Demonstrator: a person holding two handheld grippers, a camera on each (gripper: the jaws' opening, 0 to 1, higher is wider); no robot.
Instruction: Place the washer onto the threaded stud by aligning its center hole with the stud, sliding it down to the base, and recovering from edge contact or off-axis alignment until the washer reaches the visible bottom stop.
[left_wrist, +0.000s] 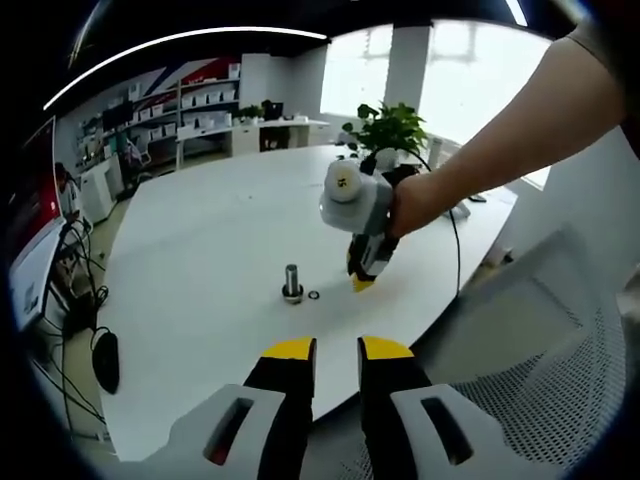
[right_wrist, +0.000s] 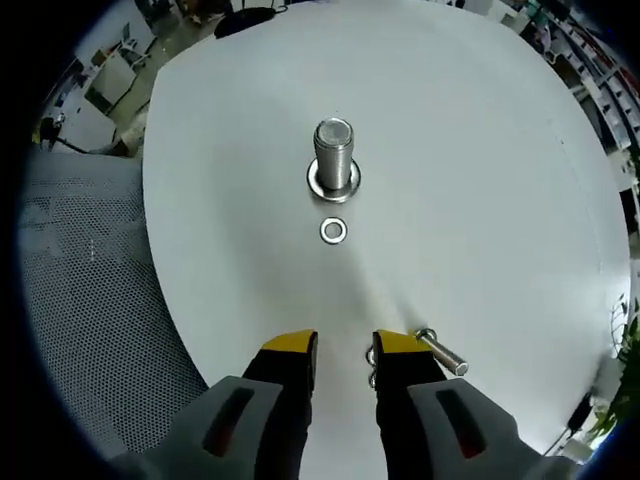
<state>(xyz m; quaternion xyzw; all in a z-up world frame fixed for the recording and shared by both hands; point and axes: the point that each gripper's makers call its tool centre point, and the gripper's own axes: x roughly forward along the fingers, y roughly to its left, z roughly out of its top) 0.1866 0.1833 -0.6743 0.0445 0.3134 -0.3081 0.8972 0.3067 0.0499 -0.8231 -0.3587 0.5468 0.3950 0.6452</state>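
1. No brand, label or writing can be read on the grippers or the hardware; the red wall panel at 10 o'clock in the left gripper view is too blurred to make out.
2. The left gripper (left_wrist: 335, 350) has its yellow-tipped jaws a narrow gap apart, holding nothing, poised over the near edge of the white table (left_wrist: 200, 260).
3. The right gripper (right_wrist: 345, 347) is likewise narrowly parted and holds nothing; in the left gripper view it hangs tip-down above the table at 1 o'clock, gripped by a person's hand (left_wrist: 412, 203).
4. The washer (right_wrist: 334, 231) lies flat on the table just beside the base of the threaded stud (right_wrist: 334, 160) — at 6 o'clock of it in the right gripper view, apart from it, not on it.
5. A loose bolt (right_wrist: 440, 353) lies against the right jaw's outer side, with small rings beside it half hidden.
6. Around the table: a mesh chair (left_wrist: 560, 360), a potted plant (left_wrist: 390, 128), shelves (left_wrist: 200, 105) at 11 o'clock — nothing stands between washer and stud.
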